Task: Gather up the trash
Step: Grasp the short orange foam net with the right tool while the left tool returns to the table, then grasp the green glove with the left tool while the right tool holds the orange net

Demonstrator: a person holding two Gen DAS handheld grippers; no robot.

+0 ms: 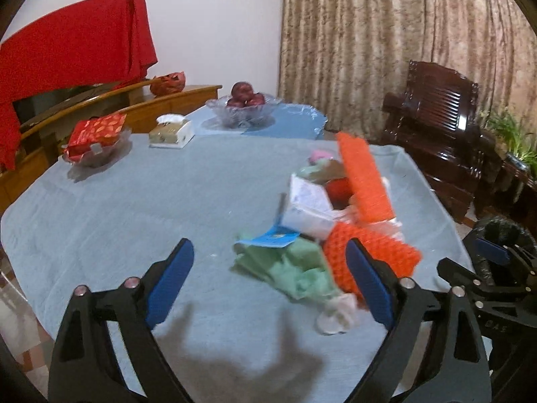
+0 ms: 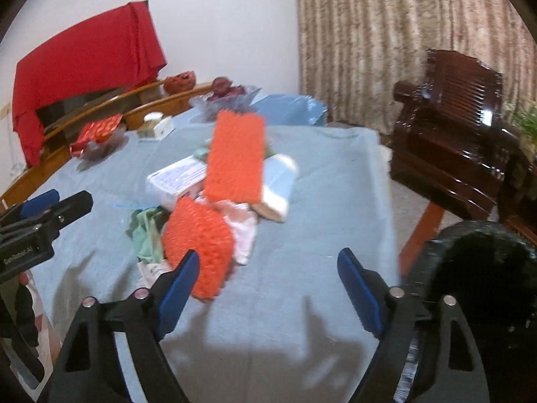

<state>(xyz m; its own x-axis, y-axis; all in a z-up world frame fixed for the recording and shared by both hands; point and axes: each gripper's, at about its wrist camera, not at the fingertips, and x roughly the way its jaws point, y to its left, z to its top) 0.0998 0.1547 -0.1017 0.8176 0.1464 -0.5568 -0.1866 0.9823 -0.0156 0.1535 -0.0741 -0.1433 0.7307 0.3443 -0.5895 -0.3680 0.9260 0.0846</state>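
Note:
A pile of trash lies on the blue-grey tablecloth (image 1: 134, 201): two orange foam nets (image 1: 365, 178) (image 2: 235, 154), a white box (image 1: 308, 205), crumpled green paper (image 1: 295, 268), a blue wrapper (image 1: 272, 238) and a white wad (image 1: 339, 312). My left gripper (image 1: 270, 282) is open and empty just before the green paper. My right gripper (image 2: 268, 285) is open and empty, its left finger beside the near orange net (image 2: 198, 245). A black-lined bin (image 2: 483, 268) stands off the table's right edge.
At the table's far side stand a glass fruit bowl (image 1: 241, 110), a tissue box (image 1: 173, 131) and a dish with a red packet (image 1: 95, 134). A dark wooden chair (image 2: 453, 141) stands right. The other gripper shows at the right edge (image 1: 496, 268) and the left edge (image 2: 37, 225).

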